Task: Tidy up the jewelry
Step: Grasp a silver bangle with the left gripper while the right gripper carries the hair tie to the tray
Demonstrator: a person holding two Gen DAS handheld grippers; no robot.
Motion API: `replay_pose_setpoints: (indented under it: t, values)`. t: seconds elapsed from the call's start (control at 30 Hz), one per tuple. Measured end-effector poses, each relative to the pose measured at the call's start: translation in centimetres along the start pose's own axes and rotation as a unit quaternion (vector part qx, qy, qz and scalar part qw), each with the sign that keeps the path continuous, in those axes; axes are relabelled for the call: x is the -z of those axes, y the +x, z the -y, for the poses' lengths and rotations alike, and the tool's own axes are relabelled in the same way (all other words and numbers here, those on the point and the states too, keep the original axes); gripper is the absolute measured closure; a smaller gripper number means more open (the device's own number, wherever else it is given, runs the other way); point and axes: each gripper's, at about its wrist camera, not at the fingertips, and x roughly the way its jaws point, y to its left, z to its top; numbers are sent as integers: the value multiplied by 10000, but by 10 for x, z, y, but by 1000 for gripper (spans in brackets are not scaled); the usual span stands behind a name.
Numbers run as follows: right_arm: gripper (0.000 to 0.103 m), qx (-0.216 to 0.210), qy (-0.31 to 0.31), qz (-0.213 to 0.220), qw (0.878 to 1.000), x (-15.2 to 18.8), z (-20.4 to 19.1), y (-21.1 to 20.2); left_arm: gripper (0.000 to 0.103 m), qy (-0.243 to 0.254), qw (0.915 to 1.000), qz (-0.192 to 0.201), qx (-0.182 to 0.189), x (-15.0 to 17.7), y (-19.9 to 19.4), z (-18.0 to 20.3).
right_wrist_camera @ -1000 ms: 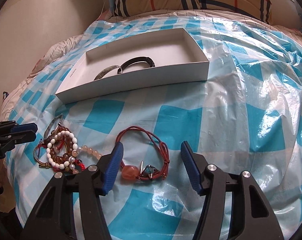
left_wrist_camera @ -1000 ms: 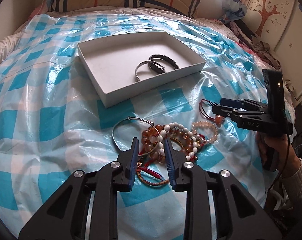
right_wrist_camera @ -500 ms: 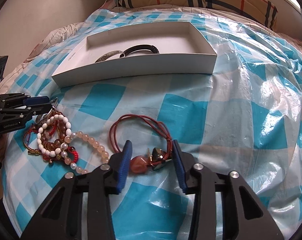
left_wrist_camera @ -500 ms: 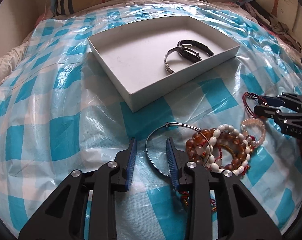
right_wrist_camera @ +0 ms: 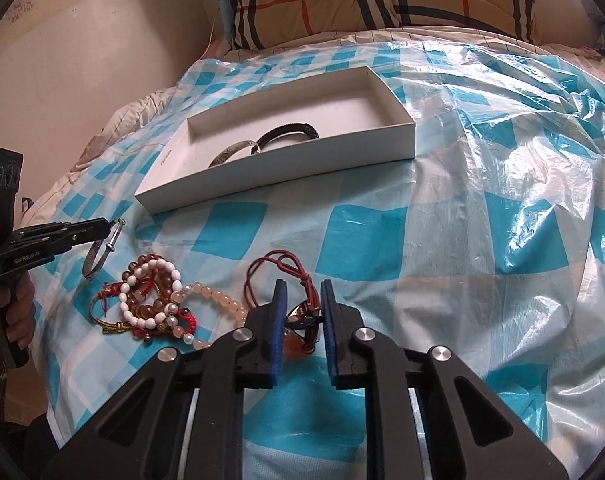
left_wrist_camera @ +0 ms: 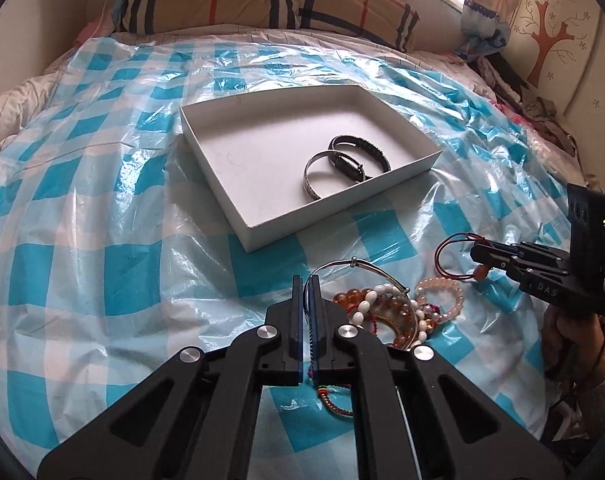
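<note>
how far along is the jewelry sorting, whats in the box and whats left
Done: a silver bangle and a black bracelet lie in the white box. In hand: the left gripper has just closed on the thin silver bangle, the right gripper on the red cord bracelet. Left: the beaded bracelets heaped on the checked sheet.

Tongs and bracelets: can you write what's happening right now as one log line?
left tongs: shut on silver bangle | right tongs: closing on red cord bracelet | white box: two bracelets inside | bead pile: on bed
</note>
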Motion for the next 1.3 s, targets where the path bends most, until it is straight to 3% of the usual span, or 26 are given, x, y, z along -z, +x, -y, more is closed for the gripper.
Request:
replay_pose_setpoints:
  t: [0.6, 1.3]
  values:
    - [85, -437, -102, 798, 9958, -36, -30, -48, 101, 154, 9991, 361, 167, -22, -11, 32]
    - [85, -498, -365, 1128, 9917, -72, -40, -46, 101, 241, 9972, 701, 123, -59, -3, 42]
